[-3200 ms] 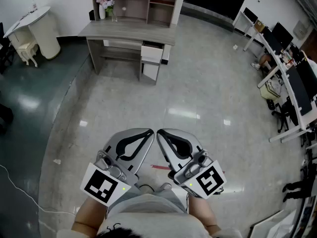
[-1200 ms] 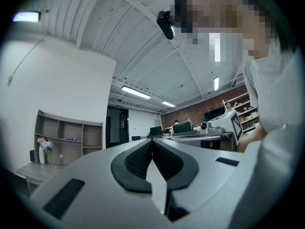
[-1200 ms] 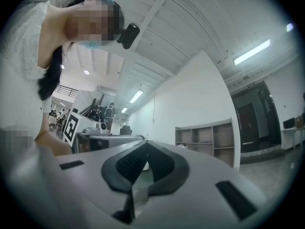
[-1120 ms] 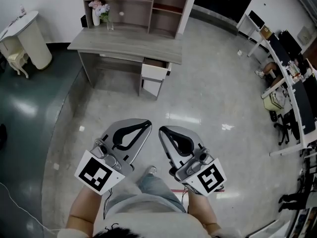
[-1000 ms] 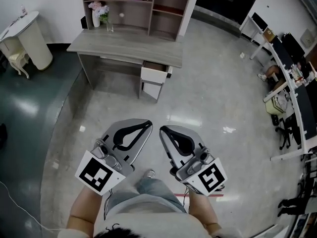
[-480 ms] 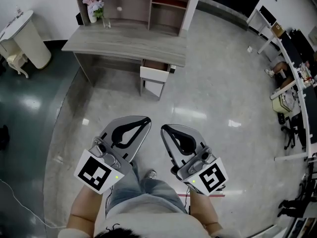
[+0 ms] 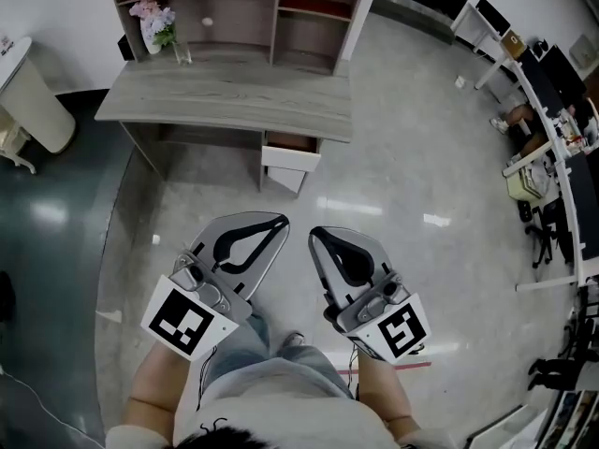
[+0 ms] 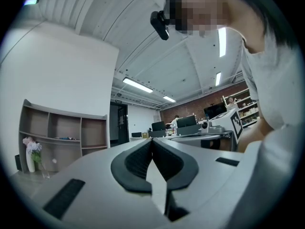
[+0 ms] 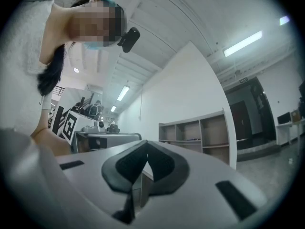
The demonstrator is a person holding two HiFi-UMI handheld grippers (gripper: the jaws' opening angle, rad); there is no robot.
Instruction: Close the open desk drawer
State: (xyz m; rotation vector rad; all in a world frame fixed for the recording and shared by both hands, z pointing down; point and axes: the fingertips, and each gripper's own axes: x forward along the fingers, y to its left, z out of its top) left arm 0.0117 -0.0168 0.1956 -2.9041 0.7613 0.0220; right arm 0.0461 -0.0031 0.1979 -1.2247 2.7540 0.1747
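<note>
The grey wooden desk [image 7: 225, 96] stands ahead at the top of the head view. Under its right end a drawer [image 7: 291, 155] with a white front sticks out, open. My left gripper [image 7: 279, 221] and right gripper [image 7: 316, 236] are held side by side over the floor, well short of the desk and pointing toward it. Both are shut with nothing between the jaws. In the left gripper view the dark pads [image 8: 138, 162] meet at the tip, and in the right gripper view the pads [image 9: 125, 167] also touch. The drawer's inside is barely visible.
A shelf unit [image 7: 234, 7] rises behind the desk, with a vase of flowers [image 7: 154, 21] on the desktop's left. A white round table [image 7: 33, 92] stands at far left. Office desks with monitors [image 7: 552, 110] line the right. Glossy floor lies between me and the desk.
The desk and drawer have come nearer and shifted lower in the head view as the person walked forward. Both grippers stay shut, held in front.
</note>
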